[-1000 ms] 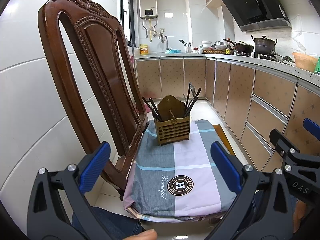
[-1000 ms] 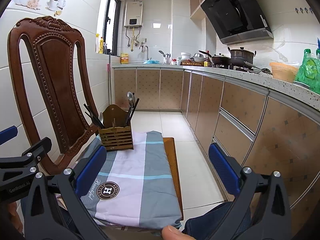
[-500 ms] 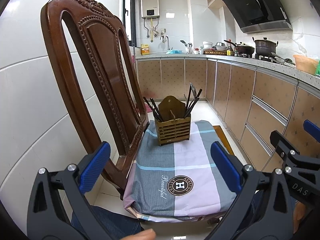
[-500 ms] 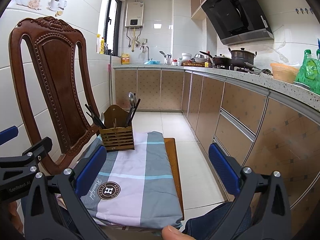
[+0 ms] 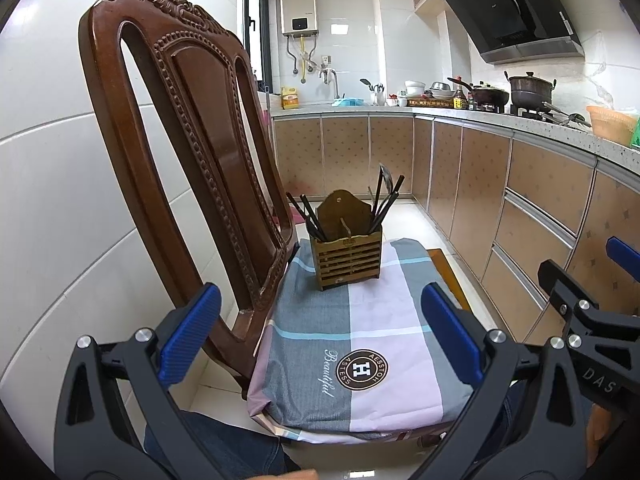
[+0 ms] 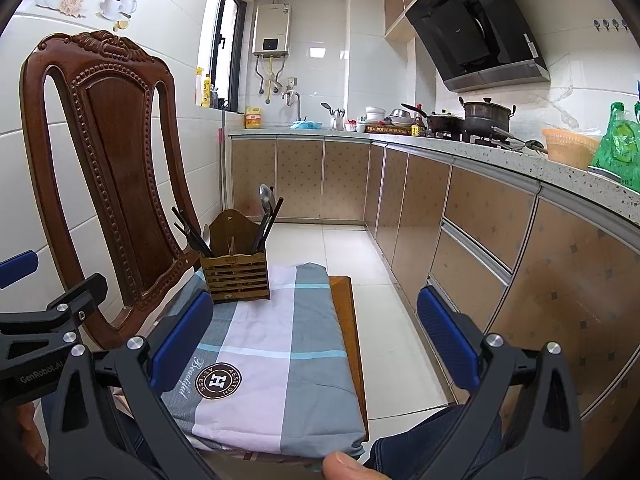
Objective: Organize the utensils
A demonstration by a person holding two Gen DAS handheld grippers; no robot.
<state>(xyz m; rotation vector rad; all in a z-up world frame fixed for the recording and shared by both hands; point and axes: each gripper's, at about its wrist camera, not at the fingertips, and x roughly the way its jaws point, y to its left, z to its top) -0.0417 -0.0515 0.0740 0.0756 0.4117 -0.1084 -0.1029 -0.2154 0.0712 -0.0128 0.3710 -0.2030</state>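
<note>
A slatted wooden utensil holder [image 5: 347, 257] [image 6: 236, 277] stands at the far end of a checked cloth [image 5: 360, 344] [image 6: 272, 352] that covers a chair seat. Dark chopsticks [image 5: 308, 216] [image 6: 188, 228] lean out of its left side. More dark sticks and a metal spoon [image 5: 386, 196] [image 6: 266, 208] stick out of its right side. My left gripper [image 5: 320, 336] hangs open over the near part of the cloth, holding nothing. To the right, my right gripper [image 6: 312, 332] is open and empty too, well short of the holder.
The carved wooden chair back [image 5: 188, 152] [image 6: 108, 160] rises on the left against a tiled wall. Kitchen cabinets [image 6: 500, 240] run along the right under a counter with pots [image 6: 486, 118]. A person's knees [image 6: 420, 444] sit at the seat's near edge.
Both views have drifted slightly; the holder sits a little lower and nearer in the frames. Both grippers stay open and empty.
</note>
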